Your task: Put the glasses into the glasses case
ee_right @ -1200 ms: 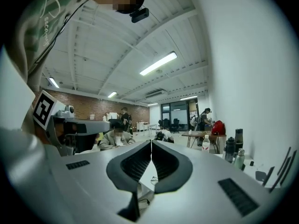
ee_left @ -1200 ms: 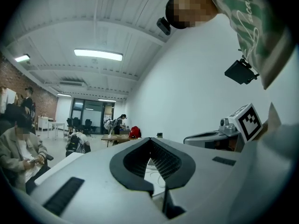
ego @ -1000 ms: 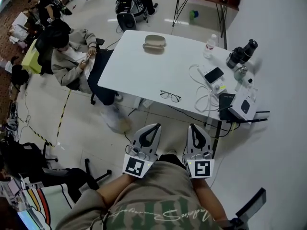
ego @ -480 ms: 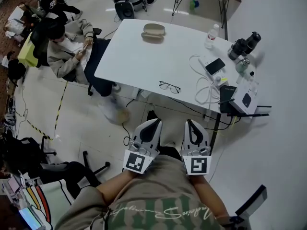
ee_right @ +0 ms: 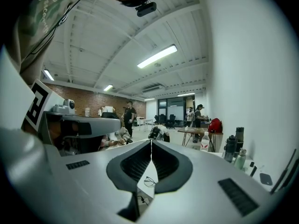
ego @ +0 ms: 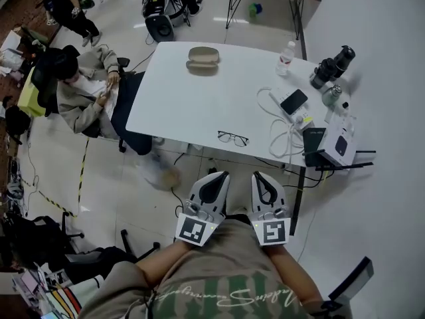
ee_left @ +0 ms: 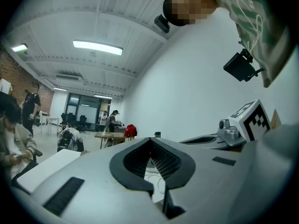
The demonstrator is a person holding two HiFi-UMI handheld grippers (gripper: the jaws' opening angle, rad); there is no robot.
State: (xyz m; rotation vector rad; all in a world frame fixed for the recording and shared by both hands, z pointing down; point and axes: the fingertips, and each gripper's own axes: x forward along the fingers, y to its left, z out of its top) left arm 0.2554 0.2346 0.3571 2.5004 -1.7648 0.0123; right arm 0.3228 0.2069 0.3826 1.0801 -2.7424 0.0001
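Clenched, empty: left tongs, right tongs; glasses at the surface's six o'clock (near edge); case at twelve.

White table is bearing black-rimmed glasses, beige glasses case; grey left gripper and right gripper are wearing black-and-white markers.

L hand-held gripper, R hand-held gripper moved closer.
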